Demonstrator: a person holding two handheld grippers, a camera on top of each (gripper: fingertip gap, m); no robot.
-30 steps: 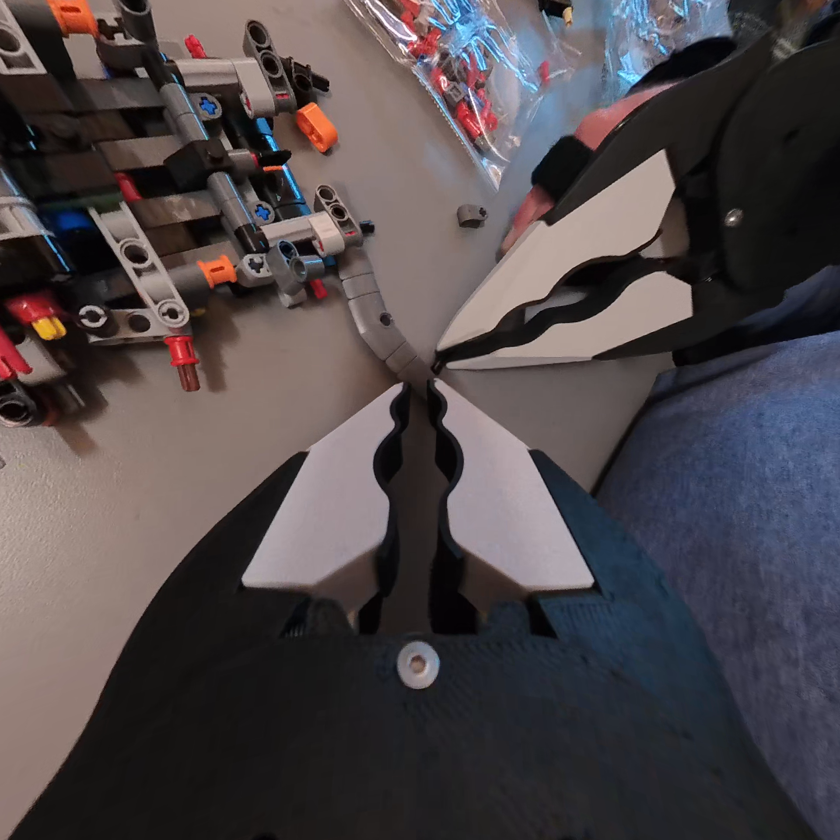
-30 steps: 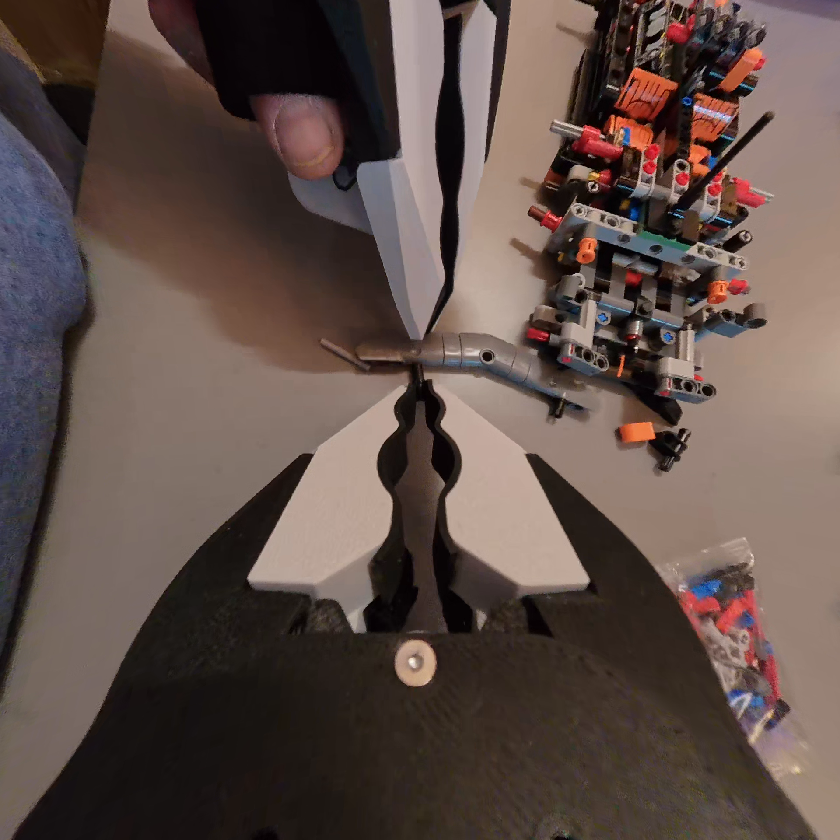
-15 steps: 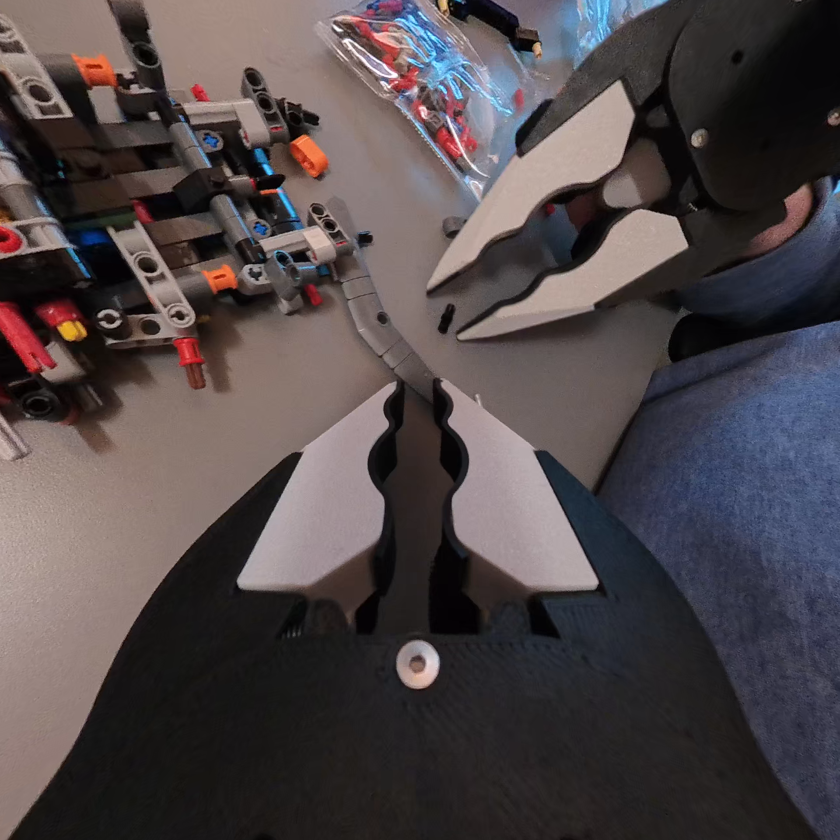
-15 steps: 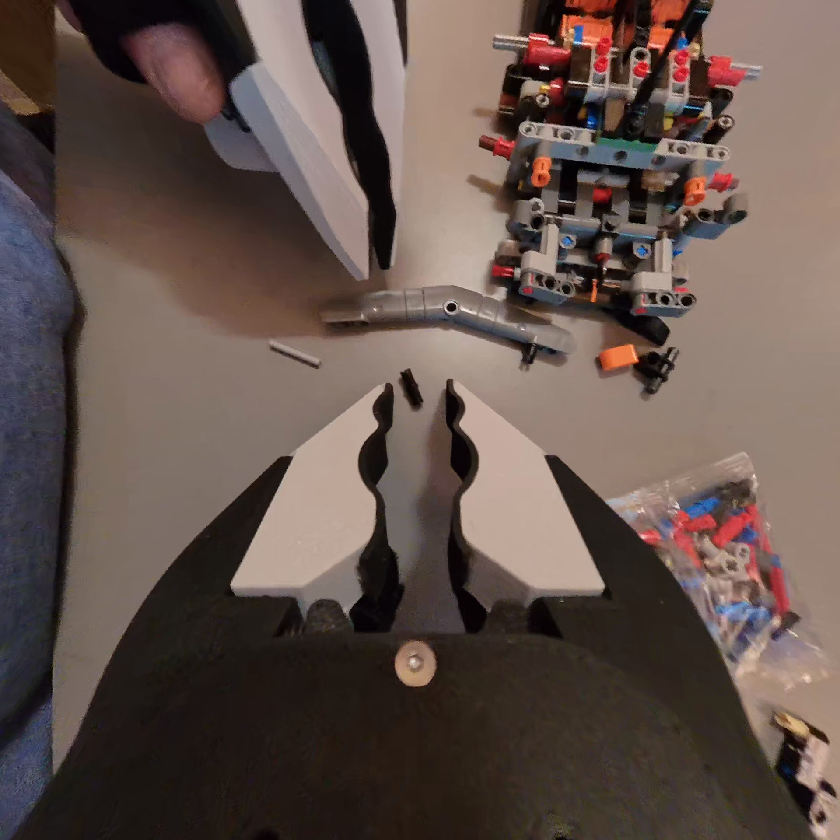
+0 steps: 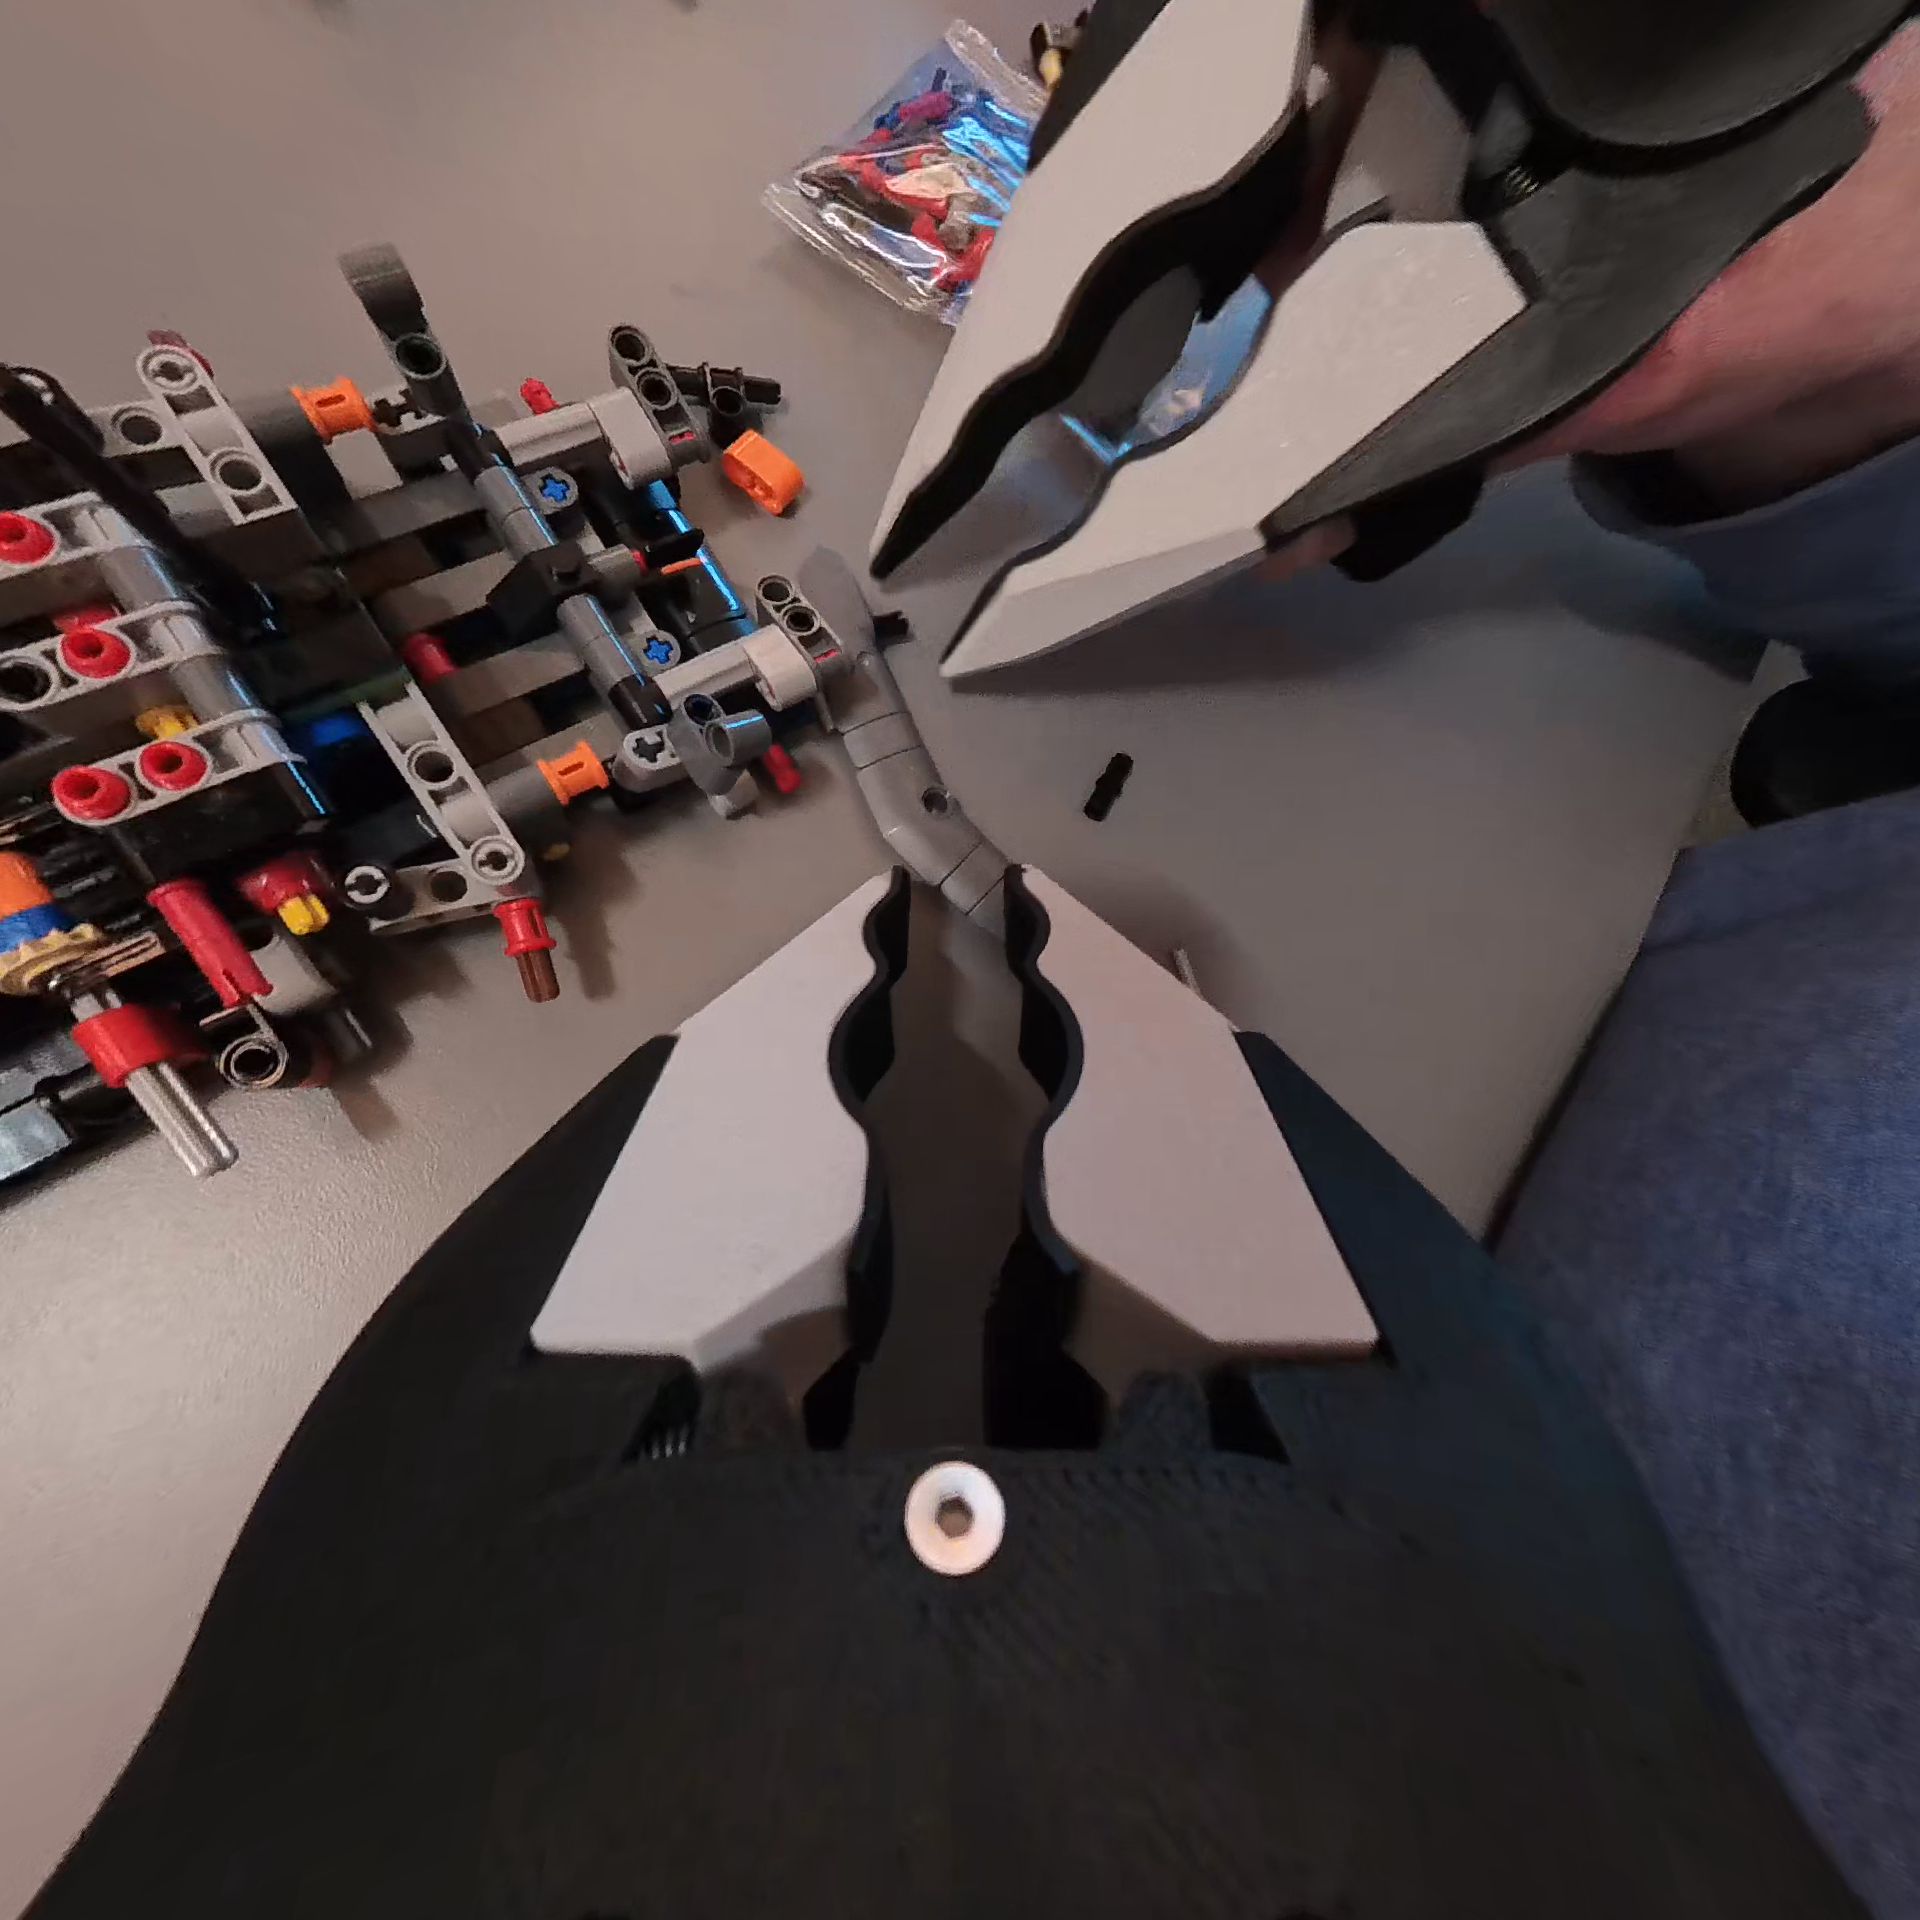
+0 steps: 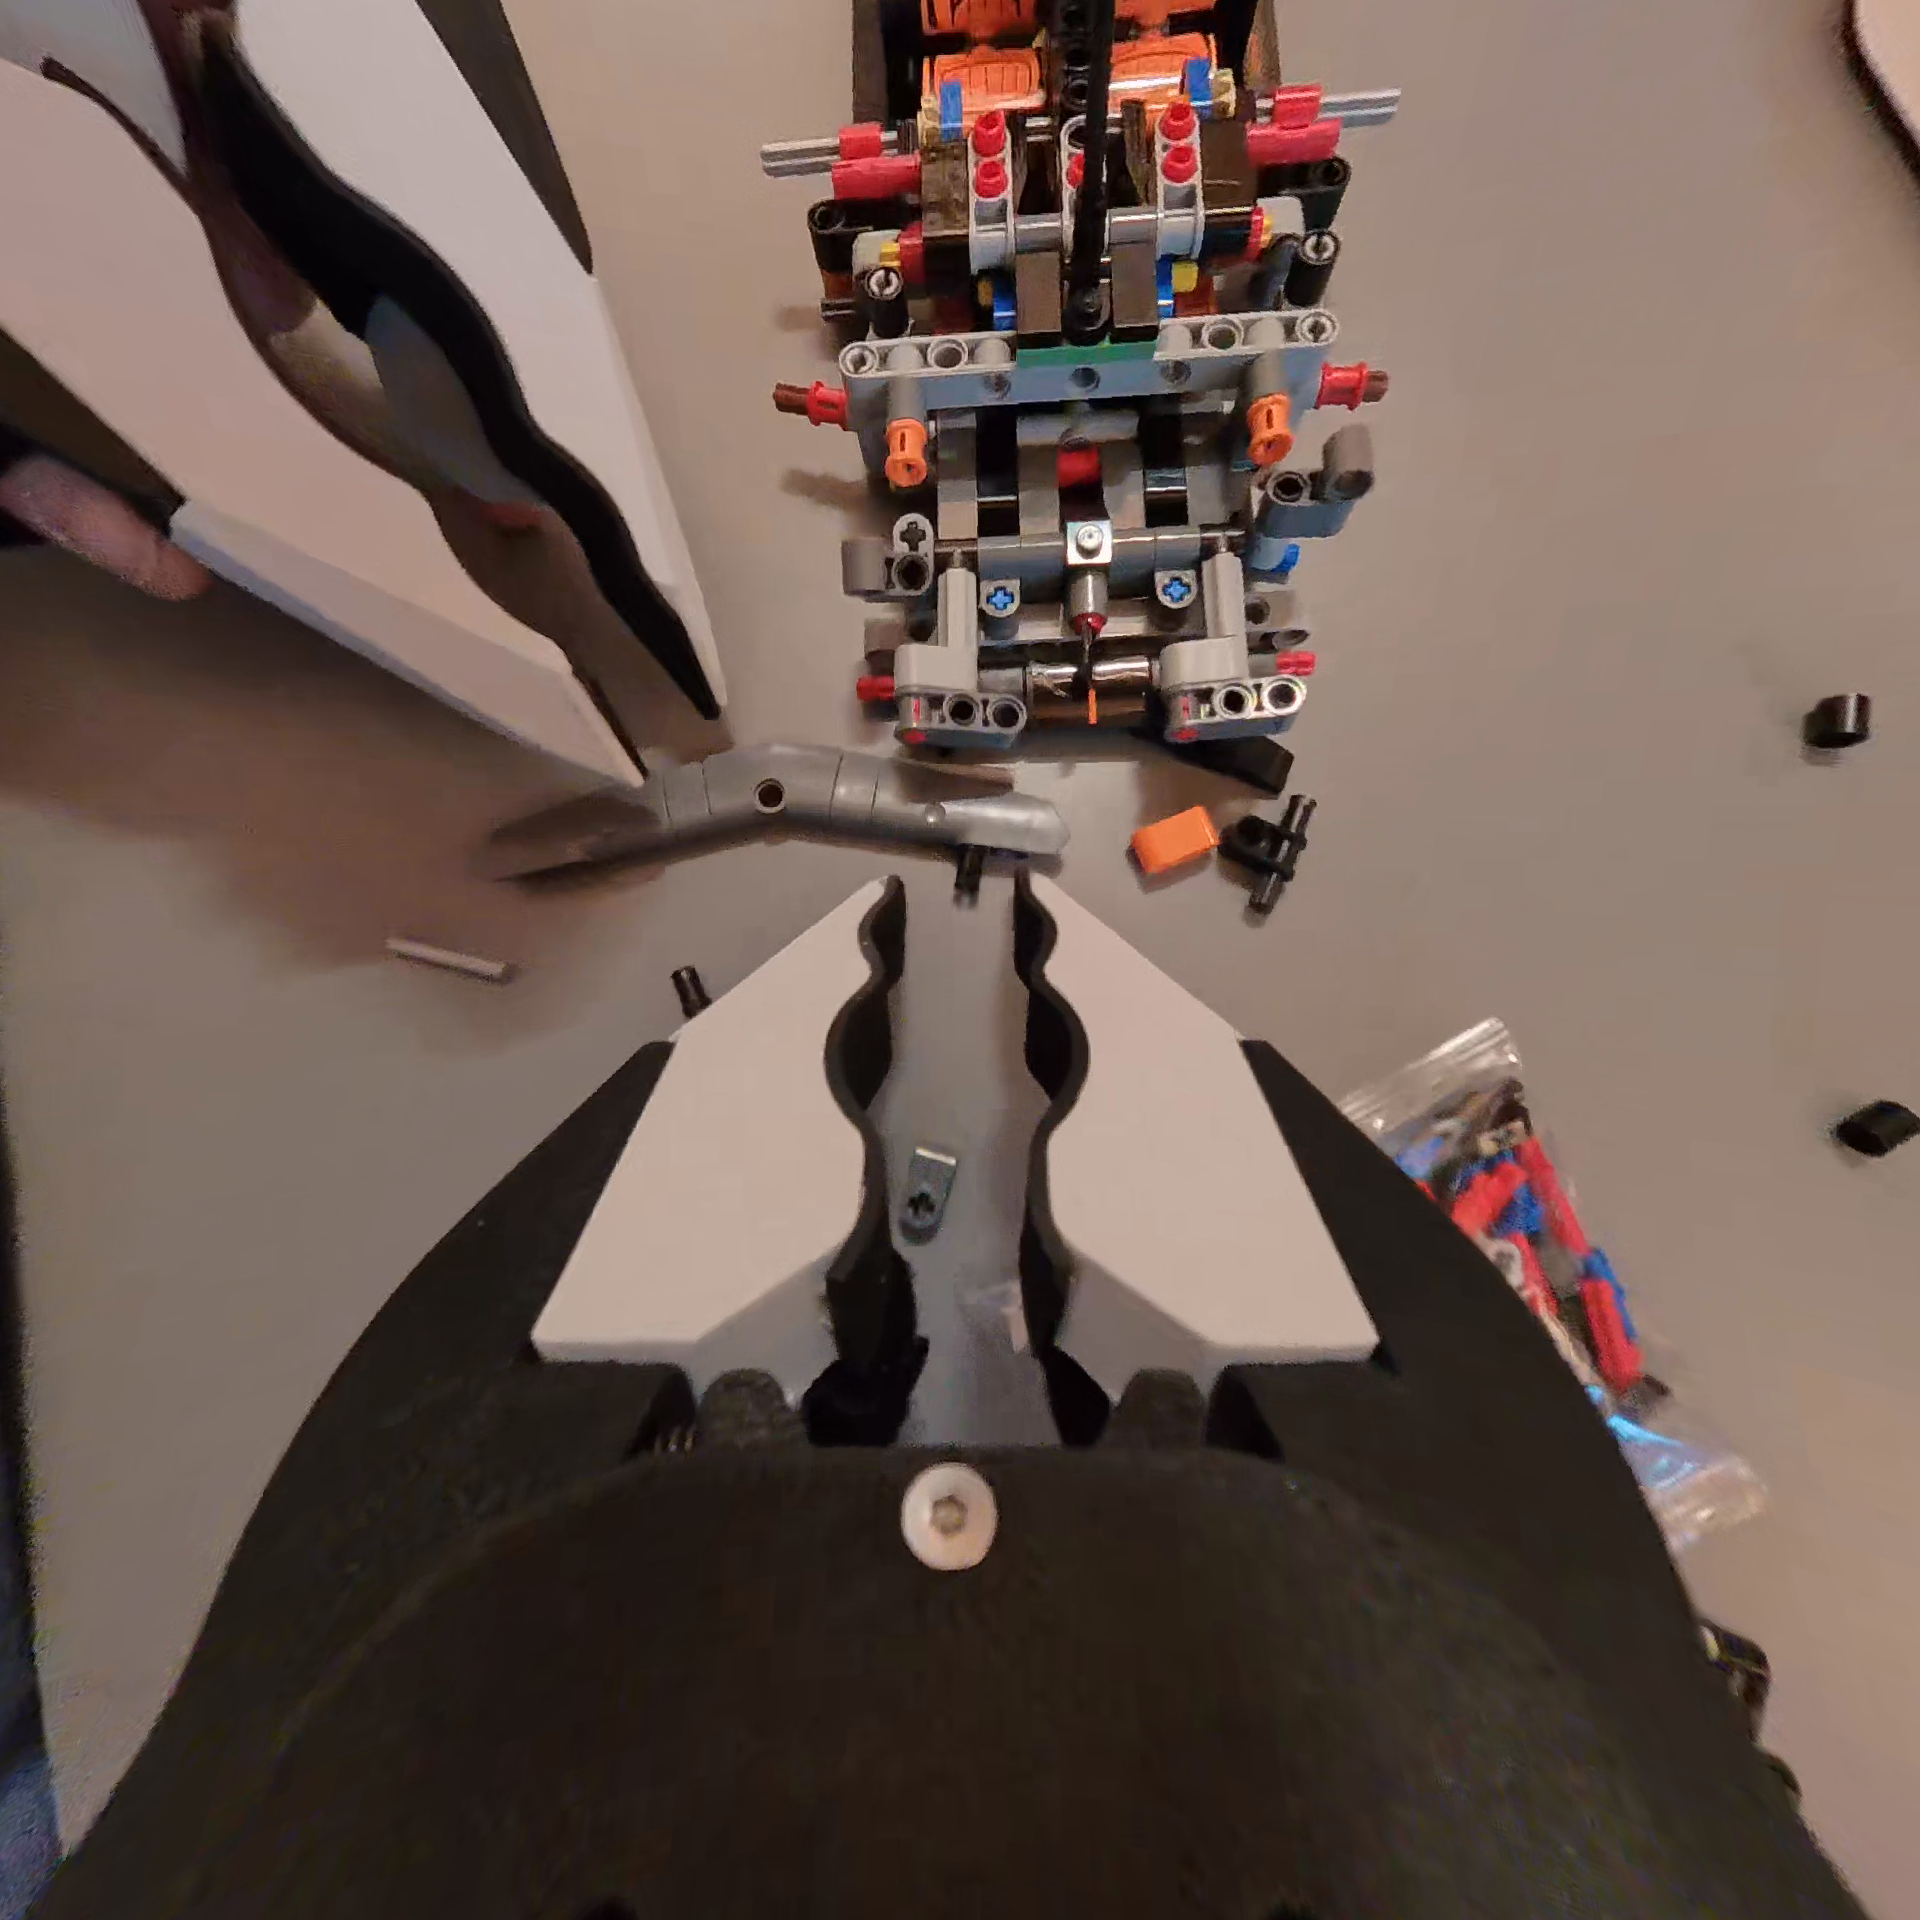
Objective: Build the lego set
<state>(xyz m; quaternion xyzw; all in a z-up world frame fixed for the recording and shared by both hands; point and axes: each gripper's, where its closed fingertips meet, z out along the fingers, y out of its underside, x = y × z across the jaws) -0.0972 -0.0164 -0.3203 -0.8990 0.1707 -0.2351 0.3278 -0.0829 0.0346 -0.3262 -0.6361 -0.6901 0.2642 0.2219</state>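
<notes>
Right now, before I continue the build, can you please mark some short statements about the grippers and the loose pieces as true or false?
1. Both grippers are open. True: the left gripper and the right gripper each show a clear gap between the fingers.
2. The right gripper holds the small black pin. False: the pin lies loose on the table, outside the gripper's fingers.
3. The orange piece lies on the table near the lego model, not attached to it. True.
4. The bag of parts sits on top of the model. False: it lies on the table, apart from the model.
5. The grey curved piece lies just in front of the model. True.
</notes>
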